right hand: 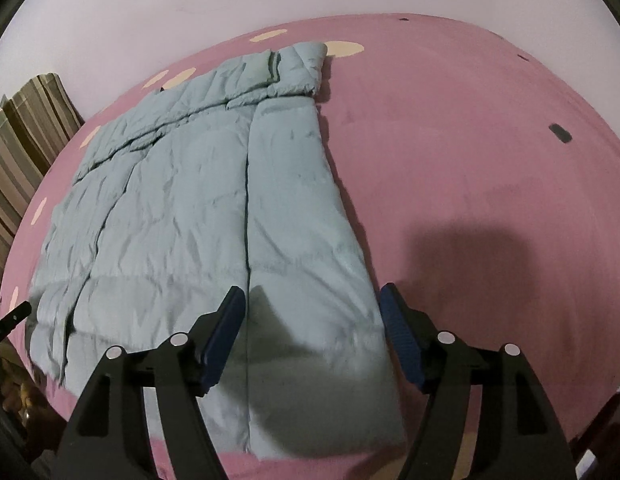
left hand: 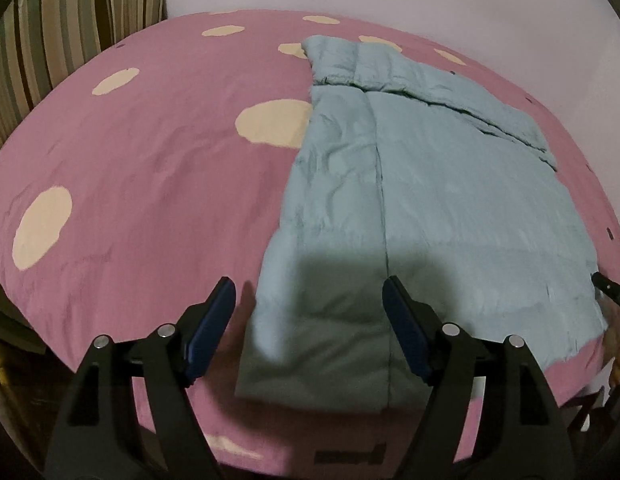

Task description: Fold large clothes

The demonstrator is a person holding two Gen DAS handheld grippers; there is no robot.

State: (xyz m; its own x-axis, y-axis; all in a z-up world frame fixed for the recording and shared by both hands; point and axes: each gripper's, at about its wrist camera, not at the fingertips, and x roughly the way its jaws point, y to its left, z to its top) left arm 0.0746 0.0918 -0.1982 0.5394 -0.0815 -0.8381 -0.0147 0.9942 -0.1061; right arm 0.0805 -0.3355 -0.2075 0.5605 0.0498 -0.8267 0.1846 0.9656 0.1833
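Left wrist view: the left gripper is hanging wide and empty over the near edge of the bed, where the pale blue padded jacket is lying flat. Right wrist view: the right gripper is also standing wide, holding nothing, above the jacket's near right corner.
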